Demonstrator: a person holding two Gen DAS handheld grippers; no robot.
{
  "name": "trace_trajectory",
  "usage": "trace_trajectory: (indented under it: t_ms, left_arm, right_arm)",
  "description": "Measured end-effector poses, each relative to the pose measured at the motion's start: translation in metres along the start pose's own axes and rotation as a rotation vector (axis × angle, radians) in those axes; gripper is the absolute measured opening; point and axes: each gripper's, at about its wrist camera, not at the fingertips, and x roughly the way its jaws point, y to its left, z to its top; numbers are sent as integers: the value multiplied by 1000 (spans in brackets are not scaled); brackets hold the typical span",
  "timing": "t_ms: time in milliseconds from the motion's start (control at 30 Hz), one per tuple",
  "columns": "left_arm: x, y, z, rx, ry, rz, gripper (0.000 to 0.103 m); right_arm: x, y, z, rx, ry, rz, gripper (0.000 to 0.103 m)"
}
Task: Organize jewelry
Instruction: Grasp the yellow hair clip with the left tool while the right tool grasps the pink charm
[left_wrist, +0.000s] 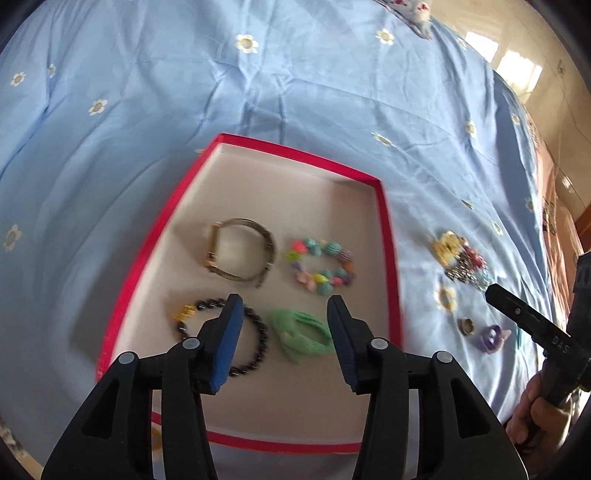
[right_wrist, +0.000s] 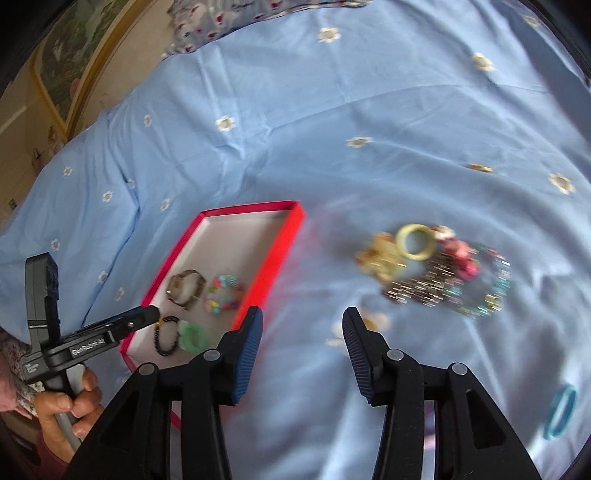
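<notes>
Jewelry is split two ways: four pieces sit in the red box lid, the rest lies loose on the blue floral bedsheet to its right.

In the lid, a neat two-by-two: gold watch and multicolour bead bracelet in the far row, black bead bracelet and green hair tie in the near row. None touch, so each stays easy to pick singly. Far half of the lid is bare, so there is room for more rows.

Left tool hangs over the near row, jaws apart, nothing between the pads. Likely just clear of a drop.

Right tool is open and empty too, over bare sheet between the lid and the loose pile. It points at that pile, probably the next pick.

The pile is tangled: a yellow ring-shaped bangle, chain links and red and teal beads overlap, blurred, so a single-piece pull looks hard. A teal ring lies alone near the right edge, an easier grab. A purple piece and a small ring also sit apart.

Lid wall is low and soft-seated on the bed; a tool catching the right rim could shift it. Open sheet all round gives free approach.
</notes>
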Motion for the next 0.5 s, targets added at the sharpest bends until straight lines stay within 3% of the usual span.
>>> trace_trajectory:
  t_ms: [200, 500]
  left_arm:
    - [2, -35, -3, 66, 15, -45, 57]
    - [16, -86, 3, 148, 48, -106, 60]
  right_arm:
    - [-22, -27, -12, 17, -27, -59, 50]
    - [-43, -64, -15, 70, -59, -142, 52]
